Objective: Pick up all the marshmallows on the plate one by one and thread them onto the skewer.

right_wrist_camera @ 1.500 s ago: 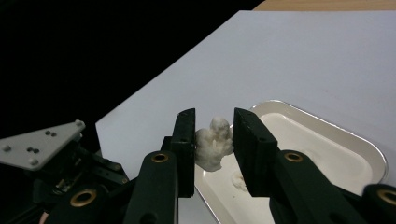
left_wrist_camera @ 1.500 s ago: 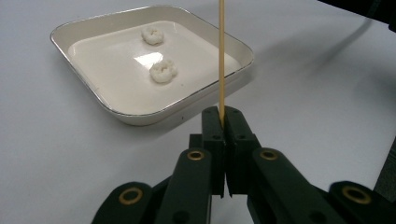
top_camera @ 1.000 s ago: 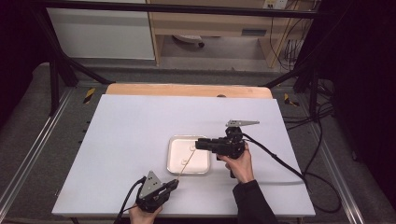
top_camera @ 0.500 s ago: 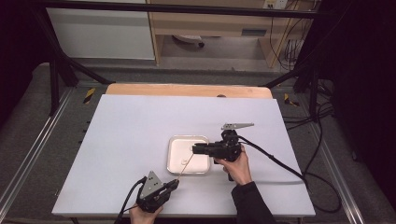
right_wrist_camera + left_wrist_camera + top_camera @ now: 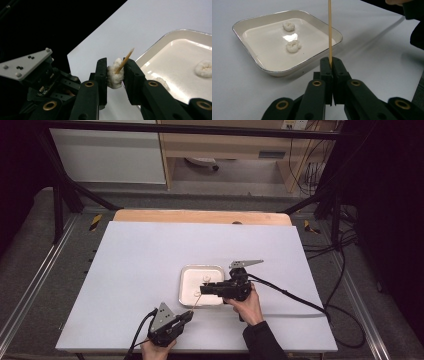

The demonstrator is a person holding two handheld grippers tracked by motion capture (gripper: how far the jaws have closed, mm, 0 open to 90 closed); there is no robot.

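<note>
My left gripper [image 5: 331, 61] [image 5: 186, 316] rests near the table's front edge, shut on the lower end of a thin wooden skewer [image 5: 329, 32] that slants up toward the tray. My right gripper [image 5: 115, 65] [image 5: 206, 288] hovers over the front of the white square tray [image 5: 186, 275], shut on a soft white lump [image 5: 113, 78]. The skewer's pointed tip [image 5: 126, 59] pokes out through that lump. Two more white lumps [image 5: 289, 25] [image 5: 293, 46] lie in the tray [image 5: 249, 25].
The tray stands a little right of centre on a white tabletop [image 5: 150, 255], with a wooden strip [image 5: 200, 216] along the far edge. The right gripper's cable [image 5: 290, 295] trails off to the right. Dark frame rails flank the table.
My right gripper has come down and toward the near edge with the white lump, onto the skewer's tip. The left gripper has stayed put.
</note>
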